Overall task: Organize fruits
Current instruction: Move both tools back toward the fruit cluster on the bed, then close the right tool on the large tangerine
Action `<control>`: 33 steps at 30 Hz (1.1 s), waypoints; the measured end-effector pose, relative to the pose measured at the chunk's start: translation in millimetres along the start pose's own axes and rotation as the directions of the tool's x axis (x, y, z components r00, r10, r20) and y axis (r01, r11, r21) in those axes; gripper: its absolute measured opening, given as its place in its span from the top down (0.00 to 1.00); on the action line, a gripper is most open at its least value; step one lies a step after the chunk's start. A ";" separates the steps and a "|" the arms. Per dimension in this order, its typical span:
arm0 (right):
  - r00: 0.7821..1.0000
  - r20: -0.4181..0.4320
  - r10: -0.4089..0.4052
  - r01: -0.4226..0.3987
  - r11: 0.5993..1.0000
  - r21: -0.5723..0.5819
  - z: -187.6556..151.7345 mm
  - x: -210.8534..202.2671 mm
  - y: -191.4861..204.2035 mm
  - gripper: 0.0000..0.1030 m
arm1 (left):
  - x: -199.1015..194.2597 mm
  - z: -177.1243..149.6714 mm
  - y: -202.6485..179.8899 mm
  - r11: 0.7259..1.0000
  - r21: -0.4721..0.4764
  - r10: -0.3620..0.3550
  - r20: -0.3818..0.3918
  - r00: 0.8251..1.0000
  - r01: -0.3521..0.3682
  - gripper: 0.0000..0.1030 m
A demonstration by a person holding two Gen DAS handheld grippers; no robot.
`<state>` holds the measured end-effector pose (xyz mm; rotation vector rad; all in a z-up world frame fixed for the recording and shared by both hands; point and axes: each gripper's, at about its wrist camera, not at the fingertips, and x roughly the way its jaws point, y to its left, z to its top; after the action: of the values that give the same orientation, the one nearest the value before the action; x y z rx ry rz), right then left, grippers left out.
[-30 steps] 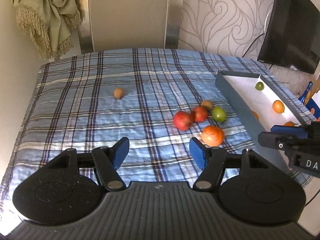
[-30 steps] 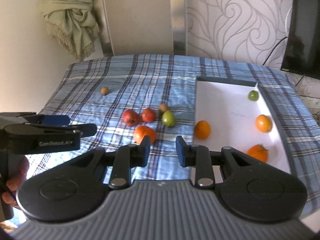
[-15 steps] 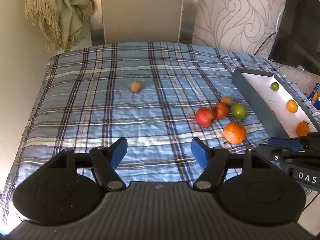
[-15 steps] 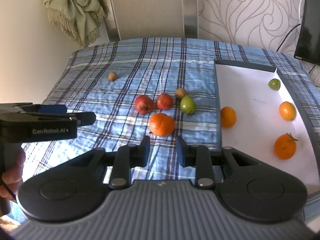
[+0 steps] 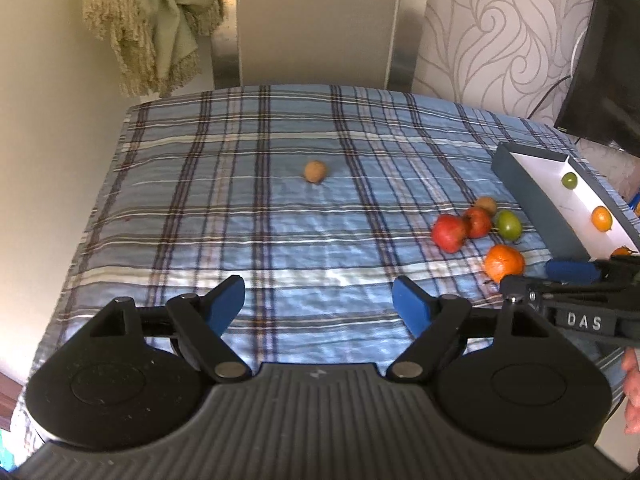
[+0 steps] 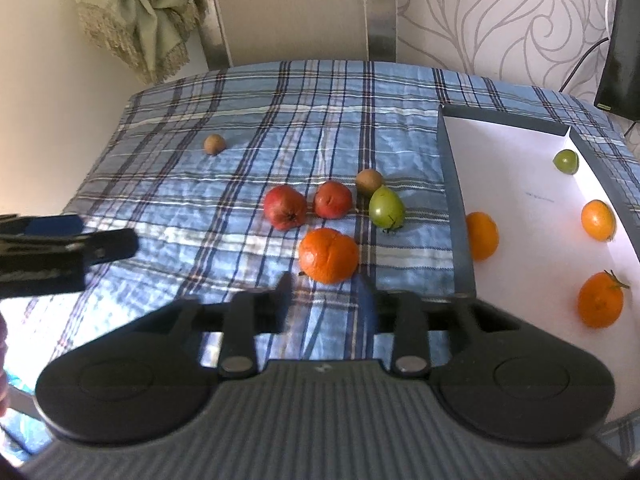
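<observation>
On the blue plaid cloth (image 6: 280, 128) lie a large orange (image 6: 329, 255), two red fruits (image 6: 285, 207) (image 6: 333, 199), a green fruit (image 6: 386, 207), a brown kiwi (image 6: 368, 181) and a lone brown fruit (image 6: 214, 144). The grey tray (image 6: 460, 216) at right holds three oranges and a small green fruit (image 6: 566, 161). My right gripper (image 6: 326, 300) is open and empty, just short of the large orange. My left gripper (image 5: 318, 300) is open and empty above bare cloth; the lone brown fruit (image 5: 315, 171) lies well ahead of it.
A metal chair back (image 5: 316, 24) stands at the table's far edge, with a fringed green cloth (image 5: 148, 20) hanging at left. A dark screen (image 5: 608, 60) is at the far right. The table's left edge drops off near the wall.
The right gripper has moved forward toward the large orange and its jaws have spread wider. The left gripper has swung left, away from the fruit cluster.
</observation>
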<state>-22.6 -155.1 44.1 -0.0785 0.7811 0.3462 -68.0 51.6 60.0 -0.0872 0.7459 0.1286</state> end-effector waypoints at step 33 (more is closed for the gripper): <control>0.999 -0.003 0.038 -0.038 0.999 -0.012 15.0 -18.2 12.7 0.62 | 6.1 -4.5 1.3 1.000 -0.001 -0.023 -0.015 1.000 0.023 0.18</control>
<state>-28.7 -145.2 68.2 -0.0758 0.7837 0.3867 -66.8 52.8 52.5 -0.0980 0.7592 0.1063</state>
